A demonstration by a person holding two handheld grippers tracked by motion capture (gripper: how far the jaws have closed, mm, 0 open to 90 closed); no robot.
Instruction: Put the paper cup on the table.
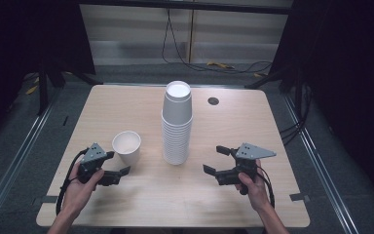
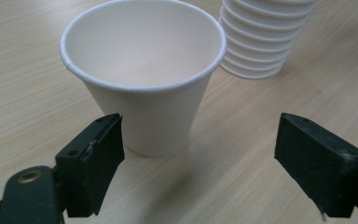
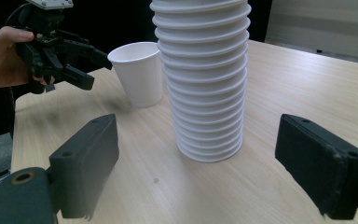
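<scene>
Looking along my left claw [image 2: 200, 163], I see its jaws open and empty, with the single paper cup [image 2: 144, 77] upright on the desk [image 1: 141, 195] just ahead, offset toward the left jaw. My right claw [image 3: 196, 172] gapes before the cup stack [image 3: 205, 79], whose top is cut off.

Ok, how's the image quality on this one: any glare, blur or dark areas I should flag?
High view: bright glare on the table around the stack of cups, surroundings nearly black. Left gripper view: the single cup is sharp, with a soft shadow beneath; near jaws slightly soft. Right gripper view: the stack is sharp, its own near jaws blurred at the edges, and the background behind the left gripper is dark.
</scene>
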